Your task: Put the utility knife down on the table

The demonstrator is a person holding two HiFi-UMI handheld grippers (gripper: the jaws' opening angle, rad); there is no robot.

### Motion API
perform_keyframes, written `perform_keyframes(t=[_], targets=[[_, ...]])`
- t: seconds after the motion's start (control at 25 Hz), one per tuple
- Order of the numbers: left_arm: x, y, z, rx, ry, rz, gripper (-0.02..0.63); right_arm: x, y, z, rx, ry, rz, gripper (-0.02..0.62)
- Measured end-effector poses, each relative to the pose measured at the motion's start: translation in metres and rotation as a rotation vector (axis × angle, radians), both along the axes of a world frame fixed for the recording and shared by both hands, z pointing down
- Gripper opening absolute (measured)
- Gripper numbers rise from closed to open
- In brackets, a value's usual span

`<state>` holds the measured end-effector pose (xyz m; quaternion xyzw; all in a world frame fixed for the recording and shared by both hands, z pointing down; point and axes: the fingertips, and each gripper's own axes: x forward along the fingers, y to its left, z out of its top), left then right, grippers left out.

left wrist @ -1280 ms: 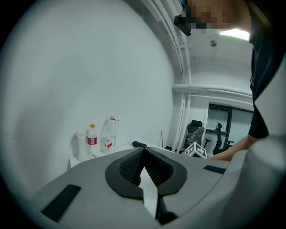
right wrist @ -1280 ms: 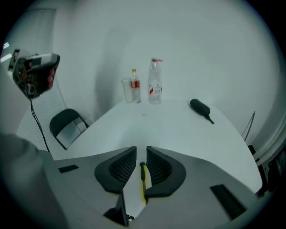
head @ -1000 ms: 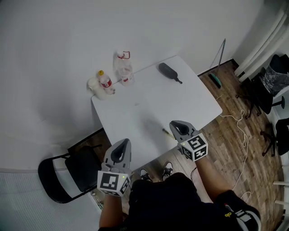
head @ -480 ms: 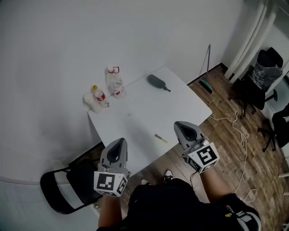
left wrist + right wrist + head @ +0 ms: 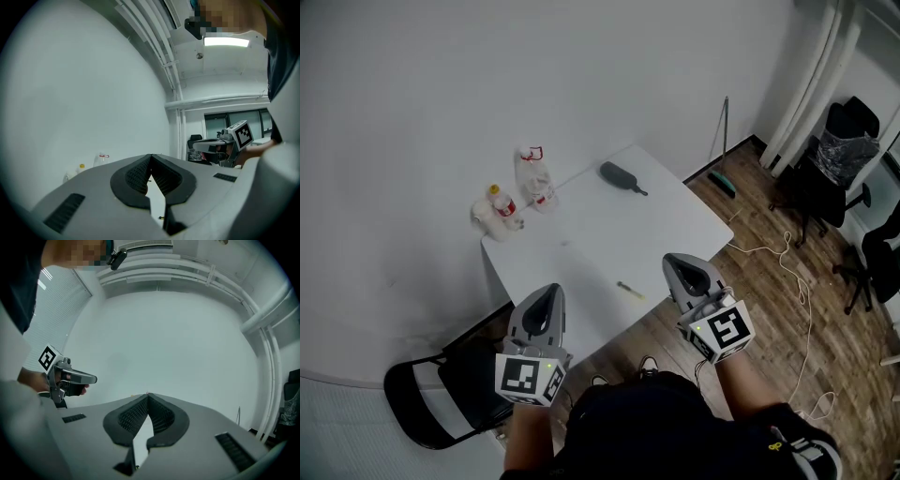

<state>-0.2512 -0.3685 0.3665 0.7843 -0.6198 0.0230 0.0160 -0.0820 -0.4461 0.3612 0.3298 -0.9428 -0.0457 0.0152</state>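
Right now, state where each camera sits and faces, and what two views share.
Head view: on the person's head, steeply down on table, utility knife, forearms, left gripper, right gripper.
Left gripper view: on the left gripper, along its shut jaws toward the wall.
Right gripper view: on the right gripper, along its shut jaws, wall beyond.
Shared: each gripper view catches the other gripper.

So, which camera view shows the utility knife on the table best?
The head view: the utility knife lies in plain sight on the white table, near its front edge. The left and right gripper views show at most a sliver of table; no knife can be made out there.
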Motion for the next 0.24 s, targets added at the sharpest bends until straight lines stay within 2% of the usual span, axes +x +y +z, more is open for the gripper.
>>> perform_keyframes(t=[0.24], targets=[[0.0065,0.0026,-0.0016,0.015,0.002,0.01,0.021,0.0006,0.0046,-0.0052,-0.001,0.012,0.004,0.021]])
